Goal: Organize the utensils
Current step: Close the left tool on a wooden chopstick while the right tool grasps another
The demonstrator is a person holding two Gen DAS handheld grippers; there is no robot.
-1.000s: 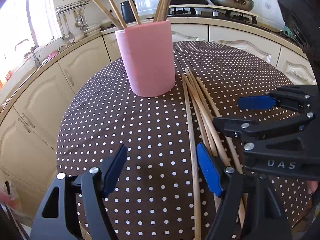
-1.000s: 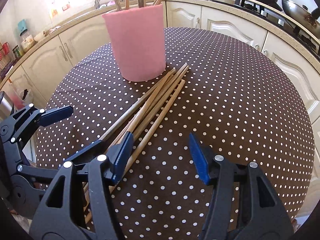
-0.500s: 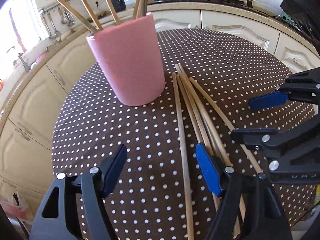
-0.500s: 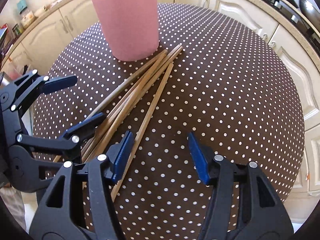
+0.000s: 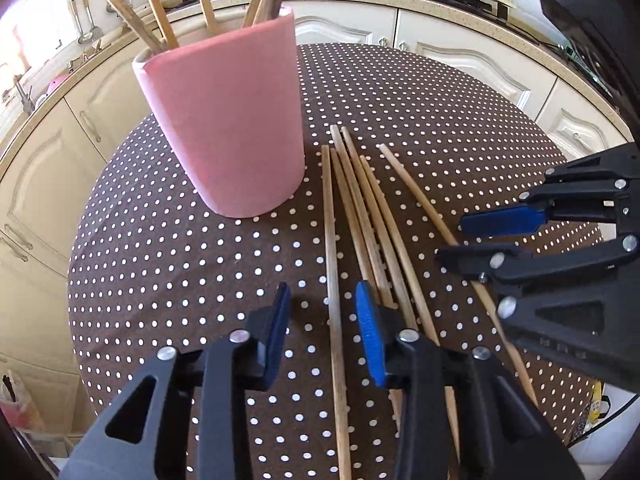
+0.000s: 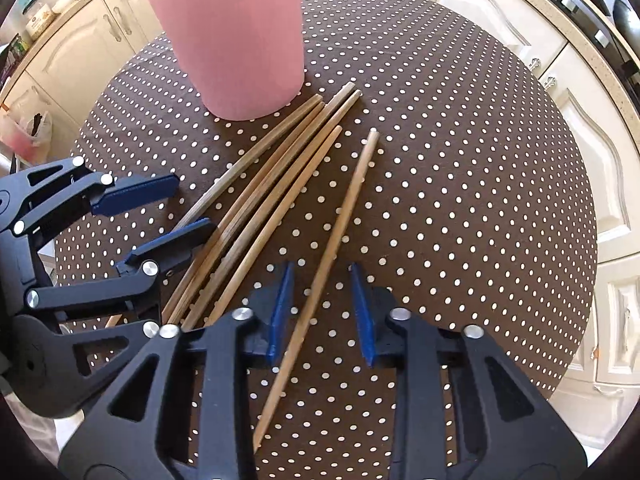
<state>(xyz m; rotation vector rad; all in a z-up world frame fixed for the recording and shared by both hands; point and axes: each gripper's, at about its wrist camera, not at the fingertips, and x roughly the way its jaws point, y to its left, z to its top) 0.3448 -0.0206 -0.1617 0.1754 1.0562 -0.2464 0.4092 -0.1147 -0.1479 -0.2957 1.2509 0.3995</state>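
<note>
With both jaws narrower than before, each tool point(image 5: 323, 332) point(image 6: 320, 312) astride one chopstick point(image 5: 334, 312) point(image 6: 326, 264).

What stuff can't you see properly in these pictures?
- Left wrist view: the pink cup has a wall that hides its inside; the top edge cuts off the chopsticks in the cup.
- Right wrist view: the top edge cuts off the cup's mouth.
- Left wrist view: hanging utensils are too small and glare-washed.

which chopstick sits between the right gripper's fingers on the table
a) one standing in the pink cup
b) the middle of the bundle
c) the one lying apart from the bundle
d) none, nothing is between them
c: in the right wrist view the right gripper straddles the lone chopstick, which lies apart from the bundle beside the pink cup; its pads are not yet touching it.
</note>
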